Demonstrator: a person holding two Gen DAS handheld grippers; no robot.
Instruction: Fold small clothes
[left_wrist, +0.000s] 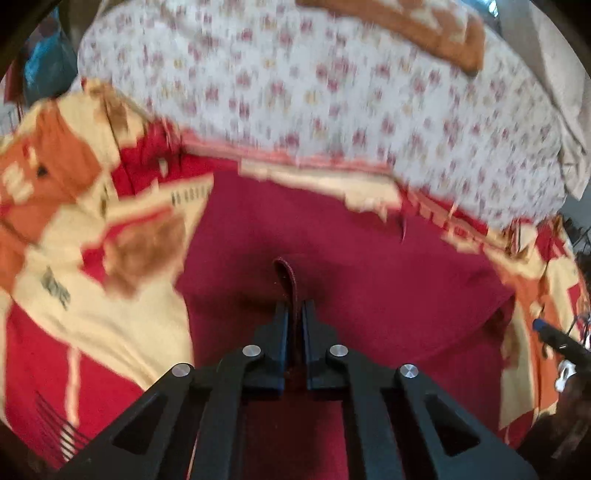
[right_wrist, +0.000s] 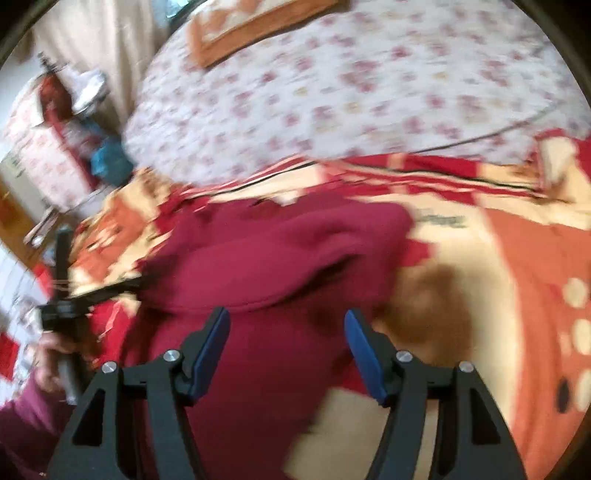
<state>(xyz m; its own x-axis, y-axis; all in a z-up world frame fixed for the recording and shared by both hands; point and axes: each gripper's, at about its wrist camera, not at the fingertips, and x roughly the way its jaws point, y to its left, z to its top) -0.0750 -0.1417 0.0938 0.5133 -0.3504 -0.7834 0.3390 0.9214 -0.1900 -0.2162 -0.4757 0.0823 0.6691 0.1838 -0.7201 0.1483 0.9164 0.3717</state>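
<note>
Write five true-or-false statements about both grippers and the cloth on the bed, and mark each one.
1. The left gripper is shut on a fold of the dark red fabric garment. True.
2. The right gripper is clamped on the garment. False: its jaws stand wide open above the garment, holding nothing.
3. The garment lies on a red, cream and orange patterned blanket. True.
4. The white sheet with small pink flowers covers the garment. False: it lies beyond the garment, further up the bed.
5. The garment is blue. False: it is dark red.
</note>
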